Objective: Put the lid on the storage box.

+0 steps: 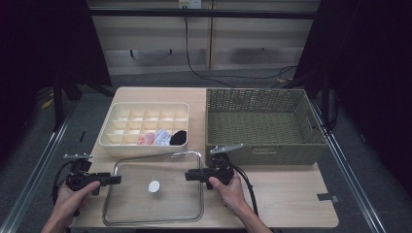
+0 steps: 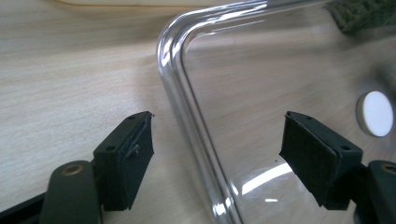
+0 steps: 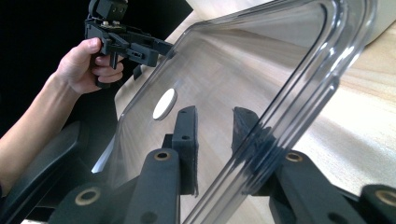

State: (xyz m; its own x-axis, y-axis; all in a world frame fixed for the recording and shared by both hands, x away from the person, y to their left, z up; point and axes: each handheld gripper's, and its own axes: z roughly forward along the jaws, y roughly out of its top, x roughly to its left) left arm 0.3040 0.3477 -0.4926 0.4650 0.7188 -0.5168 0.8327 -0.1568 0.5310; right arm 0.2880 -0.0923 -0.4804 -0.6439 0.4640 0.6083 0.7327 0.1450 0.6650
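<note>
Between the two hand-held grippers, flat on the pale wooden surface: one clear plastic lid with rounded corners and a raised rim, a white round disc at its middle; no writing legible on lid or disc. Left hand-held gripper: jaws spread wide, released, one either side of the lid's left rim without touching it, as seen in the left gripper view. Right hand-held gripper: jaws drawn in around the lid's right edge, the rim passing between the pads in the right gripper view; whether the pads press the plastic cannot be told. Beyond both grippers, on the left gripper's side: one cream divided organiser tray, many small compartments, most bare; the row nearest the grippers holds a pink rolled item, a light blue and white one and a black one, side by side toward the tray's right end. Beyond the right gripper, just beside it: one green woven basket, rectangular, nothing seen inside, with a small label on its near wall, too small to read.
</note>
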